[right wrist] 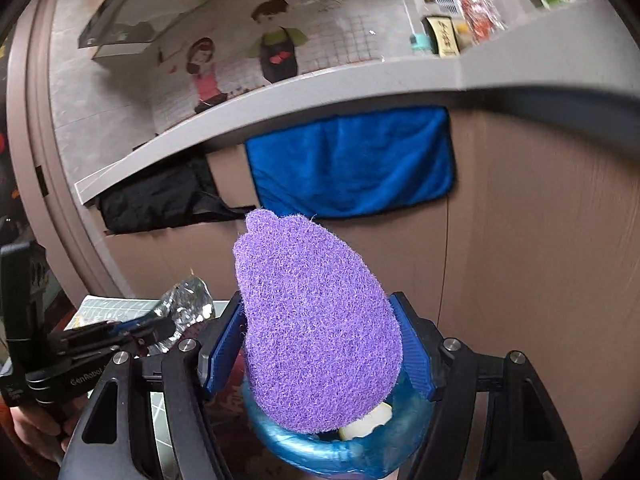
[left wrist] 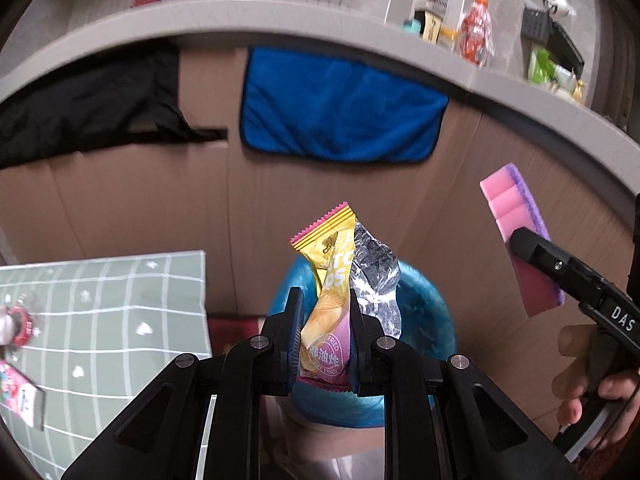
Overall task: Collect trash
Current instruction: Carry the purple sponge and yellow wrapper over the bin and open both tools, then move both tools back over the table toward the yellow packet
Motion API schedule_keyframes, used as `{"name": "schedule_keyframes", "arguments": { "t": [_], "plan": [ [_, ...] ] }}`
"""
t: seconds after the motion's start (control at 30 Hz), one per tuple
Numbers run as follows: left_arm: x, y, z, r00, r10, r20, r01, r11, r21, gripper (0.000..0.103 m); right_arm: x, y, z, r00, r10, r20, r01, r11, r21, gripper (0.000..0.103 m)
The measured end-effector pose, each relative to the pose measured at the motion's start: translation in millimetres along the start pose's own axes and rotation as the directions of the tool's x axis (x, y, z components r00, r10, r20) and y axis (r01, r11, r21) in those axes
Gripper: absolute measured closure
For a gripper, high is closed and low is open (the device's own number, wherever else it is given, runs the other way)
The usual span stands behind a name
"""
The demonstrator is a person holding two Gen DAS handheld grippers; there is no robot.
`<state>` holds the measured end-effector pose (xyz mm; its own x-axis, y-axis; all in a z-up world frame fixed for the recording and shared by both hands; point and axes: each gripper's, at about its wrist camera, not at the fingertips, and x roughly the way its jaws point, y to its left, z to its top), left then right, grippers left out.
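My left gripper (left wrist: 323,300) is shut on a yellow and pink chip packet (left wrist: 329,280) with a silver foil inside, held above a bin lined with a blue bag (left wrist: 424,312). My right gripper (right wrist: 320,320) is shut on a pink and purple sponge (right wrist: 316,328), also above the blue-lined bin (right wrist: 320,452). The sponge (left wrist: 516,216) and the right gripper (left wrist: 536,256) show at the right of the left wrist view. The left gripper (right wrist: 160,326) with the foil packet (right wrist: 186,300) shows at the left of the right wrist view. A white scrap (right wrist: 368,420) lies in the bin.
A green checked table (left wrist: 104,312) at the left holds small wrappers (left wrist: 20,392). A grey counter (left wrist: 280,16) runs across above brown cabinet fronts, with a blue towel (left wrist: 340,104) and a black cloth (left wrist: 88,100) hanging from it. Bottles (left wrist: 476,32) stand on the counter.
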<state>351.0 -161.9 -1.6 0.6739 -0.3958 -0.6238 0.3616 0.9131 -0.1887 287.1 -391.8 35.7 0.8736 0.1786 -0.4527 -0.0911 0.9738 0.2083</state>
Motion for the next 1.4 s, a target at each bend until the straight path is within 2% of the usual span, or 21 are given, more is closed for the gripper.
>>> {"name": "schedule_keyframes", "arguments": {
  "t": [0.2, 0.43, 0.67, 0.87, 1.0, 1.07, 1.13, 1.2, 1.3, 1.4],
  "plan": [
    [37, -9, -10, 0.997, -0.009, -0.072, 0.009, 1.000, 0.004, 0.084, 24, -16, -12, 0.999, 0.006, -0.046, -0.005, 0.999, 0.039, 0.036],
    [57, -16, -13, 0.994, -0.022, -0.106, 0.024, 1.000, 0.012, 0.084, 49, -29, -25, 0.995, 0.010, -0.096, -0.003, 0.997, 0.074, 0.036],
    [91, -12, -28, 0.981, -0.048, -0.191, 0.048, 0.999, 0.000, 0.084, 66, -41, -34, 0.992, 0.014, -0.125, -0.001, 0.994, 0.105, 0.036],
    [113, -11, -32, 0.977, -0.045, -0.211, 0.044, 0.999, -0.012, 0.083, 74, -47, -39, 0.990, 0.021, -0.140, -0.004, 0.992, 0.125, 0.036],
    [133, -9, -35, 0.967, -0.056, -0.250, 0.047, 0.998, -0.042, 0.083, 80, -50, -42, 0.988, 0.029, -0.150, -0.009, 0.991, 0.136, 0.036],
    [140, -5, -34, 0.963, -0.094, -0.251, 0.076, 0.994, -0.080, 0.083, 83, -51, -44, 0.987, 0.042, -0.152, -0.020, 0.989, 0.143, 0.035],
    [140, 0, -30, 0.958, -0.147, -0.245, 0.118, 0.985, -0.127, 0.069, 83, -51, -45, 0.987, 0.059, -0.150, -0.036, 0.987, 0.154, 0.035],
    [131, 4, -23, 0.959, -0.181, -0.219, 0.148, 0.976, -0.159, 0.060, 84, -51, -45, 0.987, 0.072, -0.142, -0.048, 0.986, 0.162, 0.031],
    [110, 11, -8, 0.971, -0.181, -0.159, 0.154, 0.973, -0.170, 0.059, 83, -50, -46, 0.988, 0.081, -0.131, -0.059, 0.984, 0.166, 0.025],
    [86, 18, 2, 0.982, -0.158, -0.107, 0.140, 0.976, -0.165, 0.059, 82, -47, -46, 0.987, 0.100, -0.124, -0.077, 0.982, 0.175, 0.024]
  ]
}}
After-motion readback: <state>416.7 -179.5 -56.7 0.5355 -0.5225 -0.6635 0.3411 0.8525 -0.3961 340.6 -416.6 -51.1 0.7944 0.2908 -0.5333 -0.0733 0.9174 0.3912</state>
